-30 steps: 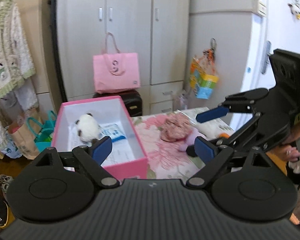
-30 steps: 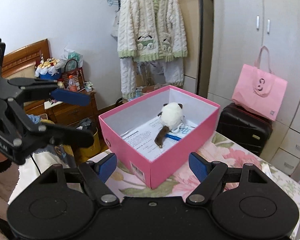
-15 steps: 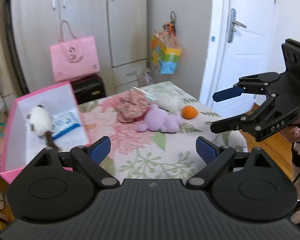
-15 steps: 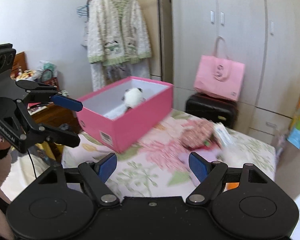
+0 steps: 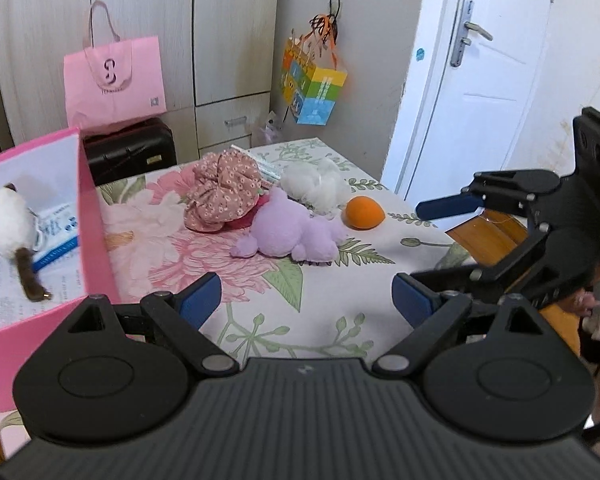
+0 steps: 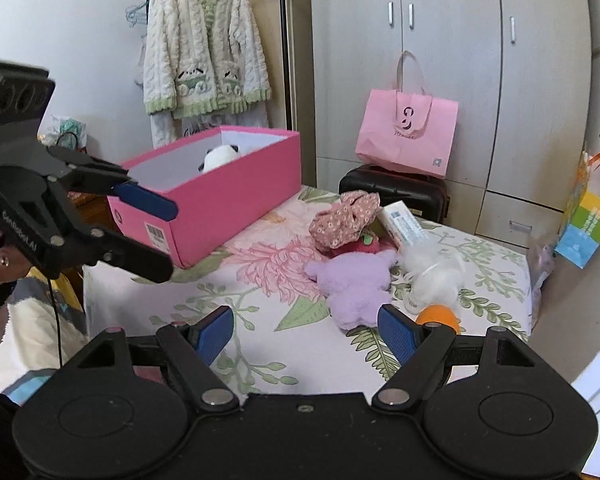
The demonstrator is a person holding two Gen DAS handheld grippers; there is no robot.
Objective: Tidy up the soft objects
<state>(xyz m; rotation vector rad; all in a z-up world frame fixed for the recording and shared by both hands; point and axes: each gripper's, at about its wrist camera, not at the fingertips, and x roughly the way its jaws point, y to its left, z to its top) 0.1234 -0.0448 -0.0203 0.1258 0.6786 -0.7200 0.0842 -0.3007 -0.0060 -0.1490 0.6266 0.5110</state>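
Observation:
A floral tablecloth [image 5: 300, 300] carries a lilac plush [image 5: 288, 232], a pink flowered fabric bundle [image 5: 220, 192], a white fluffy item [image 5: 316, 184] and an orange soft ball [image 5: 363, 212]. At the left, a pink box [image 5: 96, 224] holds a white and brown plush cat [image 5: 10, 224]. My left gripper [image 5: 306, 300] hangs open over the cloth, short of the lilac plush, with nothing between its fingers. My right gripper [image 6: 306, 330] is open too, empty, with the lilac plush [image 6: 354, 280] and orange ball [image 6: 438, 314] just beyond it. Each gripper shows in the other's view.
A pink tote bag [image 5: 114, 80] sits on a black suitcase [image 5: 130, 152] behind the table, before white wardrobes. A colourful bag [image 5: 314, 84] hangs on the wall by a white door [image 5: 480, 80]. A knitted cardigan [image 6: 204, 48] hangs left. A flat packet [image 6: 402, 224] lies by the bundle.
Both views have swung from the pink box toward the pile of soft things and dropped lower over the table. The pile now lies just ahead of both grippers, which stay open.

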